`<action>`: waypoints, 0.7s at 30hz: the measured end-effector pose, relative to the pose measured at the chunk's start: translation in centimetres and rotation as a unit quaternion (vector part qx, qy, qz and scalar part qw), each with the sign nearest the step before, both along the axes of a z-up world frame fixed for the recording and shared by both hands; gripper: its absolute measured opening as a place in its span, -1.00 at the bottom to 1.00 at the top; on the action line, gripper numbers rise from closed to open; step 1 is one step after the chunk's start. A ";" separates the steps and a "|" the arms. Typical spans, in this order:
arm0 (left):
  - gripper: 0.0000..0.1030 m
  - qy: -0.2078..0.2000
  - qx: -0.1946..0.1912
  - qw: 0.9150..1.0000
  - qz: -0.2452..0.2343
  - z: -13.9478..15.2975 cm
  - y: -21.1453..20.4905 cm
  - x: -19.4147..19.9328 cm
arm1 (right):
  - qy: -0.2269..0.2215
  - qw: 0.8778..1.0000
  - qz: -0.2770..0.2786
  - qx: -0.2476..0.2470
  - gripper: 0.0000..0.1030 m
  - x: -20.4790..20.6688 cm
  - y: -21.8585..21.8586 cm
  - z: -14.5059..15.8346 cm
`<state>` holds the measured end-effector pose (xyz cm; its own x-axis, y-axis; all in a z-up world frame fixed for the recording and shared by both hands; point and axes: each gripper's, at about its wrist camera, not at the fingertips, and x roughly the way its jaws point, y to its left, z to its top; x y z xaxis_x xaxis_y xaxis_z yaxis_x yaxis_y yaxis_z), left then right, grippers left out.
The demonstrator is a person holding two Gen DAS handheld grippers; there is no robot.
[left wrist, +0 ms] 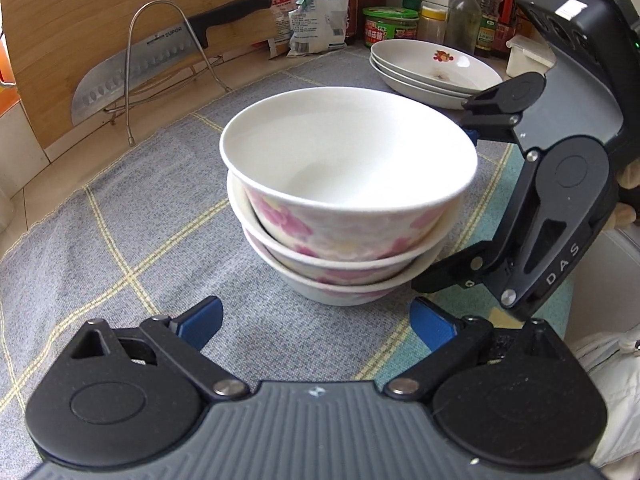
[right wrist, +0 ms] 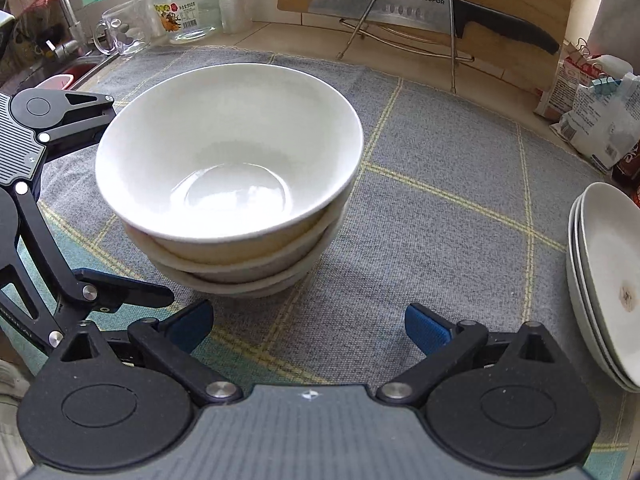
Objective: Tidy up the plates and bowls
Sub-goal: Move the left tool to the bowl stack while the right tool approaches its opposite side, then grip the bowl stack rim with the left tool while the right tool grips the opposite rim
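So there's a stack of three bowls sitting upright in the middle of the grey checked cloth on the surface, nested one inside the other. White inside, pink flower print on the outside, all empty. The top bowl sits a little crooked in the pile. Off to the side, well apart from the bowls, is a stack of three shallow white plates; the top one has a small cartoon print and a brownish smudge on it.

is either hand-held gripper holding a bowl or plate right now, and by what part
Nothing is held. The left hand-held gripper and right hand-held gripper are both open beside the bowl stack.
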<state>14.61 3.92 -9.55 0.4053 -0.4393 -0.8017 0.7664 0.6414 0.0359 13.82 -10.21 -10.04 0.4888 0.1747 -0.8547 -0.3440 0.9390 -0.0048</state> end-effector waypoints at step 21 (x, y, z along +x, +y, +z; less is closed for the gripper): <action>1.00 -0.006 -0.012 1.000 0.004 -1.2 -0.3 0.9 | -0.060 0.987 0.150 0.022 1.00 0.4 -2.6 -1.2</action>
